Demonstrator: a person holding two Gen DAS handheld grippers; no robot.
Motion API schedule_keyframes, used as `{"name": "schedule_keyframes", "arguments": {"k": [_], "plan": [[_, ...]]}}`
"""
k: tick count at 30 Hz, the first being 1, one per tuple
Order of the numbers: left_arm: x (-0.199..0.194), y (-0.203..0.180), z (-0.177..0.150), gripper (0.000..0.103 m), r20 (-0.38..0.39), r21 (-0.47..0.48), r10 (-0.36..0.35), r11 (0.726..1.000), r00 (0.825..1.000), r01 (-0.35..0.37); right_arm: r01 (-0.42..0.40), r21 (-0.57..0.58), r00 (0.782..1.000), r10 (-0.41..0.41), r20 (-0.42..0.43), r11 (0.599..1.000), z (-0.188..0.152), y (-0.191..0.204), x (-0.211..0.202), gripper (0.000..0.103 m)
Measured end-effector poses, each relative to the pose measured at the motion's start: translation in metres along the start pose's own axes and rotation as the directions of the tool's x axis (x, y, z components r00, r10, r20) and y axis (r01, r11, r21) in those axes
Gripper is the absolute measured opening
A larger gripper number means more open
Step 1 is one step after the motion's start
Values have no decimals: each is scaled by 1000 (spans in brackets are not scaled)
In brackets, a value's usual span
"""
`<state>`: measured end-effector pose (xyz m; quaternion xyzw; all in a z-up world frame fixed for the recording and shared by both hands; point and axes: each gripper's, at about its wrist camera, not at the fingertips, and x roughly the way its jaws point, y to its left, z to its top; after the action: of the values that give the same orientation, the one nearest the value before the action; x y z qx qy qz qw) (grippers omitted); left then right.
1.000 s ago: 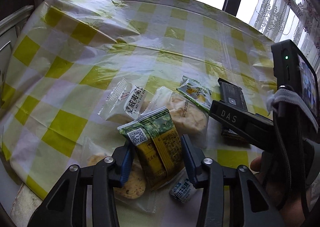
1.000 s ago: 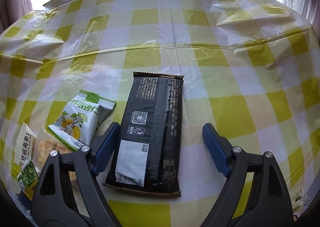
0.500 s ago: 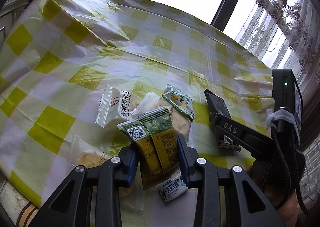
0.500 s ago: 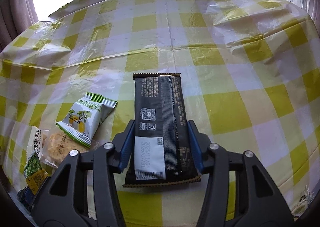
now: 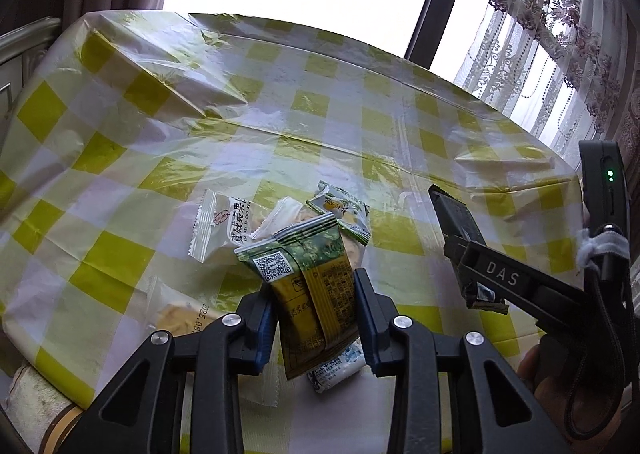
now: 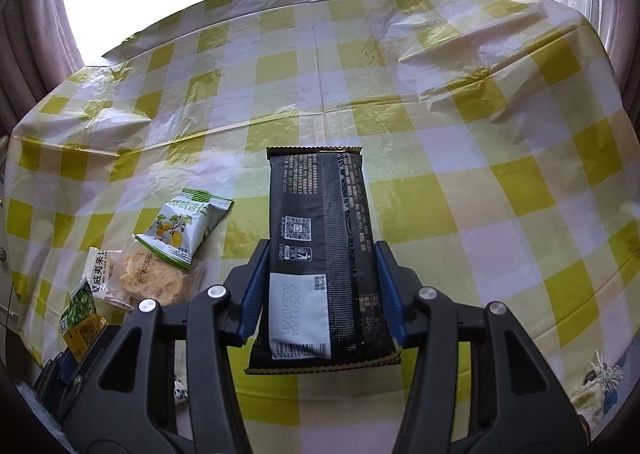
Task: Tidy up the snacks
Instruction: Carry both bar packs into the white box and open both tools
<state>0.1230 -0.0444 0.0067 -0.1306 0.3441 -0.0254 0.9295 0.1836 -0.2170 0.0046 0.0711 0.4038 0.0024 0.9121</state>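
Black packet (biscuits, perhaps) between tongs

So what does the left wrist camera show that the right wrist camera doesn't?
Only the left wrist view shows the right gripper's black body marked DAS from the side, a clear-wrapped cookie at lower left, and the green-yellow packet's QR code.

Only the right wrist view shows the black snack bar's printed back and white date label, with the right gripper shut on the bar.

Both show the black snack bar, the green-yellow packet that the left gripper is shut on, the white-green citrus packet, the round cracker pack and the yellow checked tablecloth.
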Motion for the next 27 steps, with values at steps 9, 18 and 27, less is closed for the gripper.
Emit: {"name": "schedule_keyframes", "arguments": {"k": [9,18,27], "plan": [[-28,-16,4,36,59,38,-20,999,998,18,22,29,999,-22,29,999,-17,-31,-44,54],[-56,-50,-4,36,65,73,-94,993,993,89,42,47,998,-45,48,998,-38,-59,-88,54],[-66,-98,-17,36,16,153,-172,974,985,168,68,70,996,-72,61,995,-57,-103,-122,54]]}}
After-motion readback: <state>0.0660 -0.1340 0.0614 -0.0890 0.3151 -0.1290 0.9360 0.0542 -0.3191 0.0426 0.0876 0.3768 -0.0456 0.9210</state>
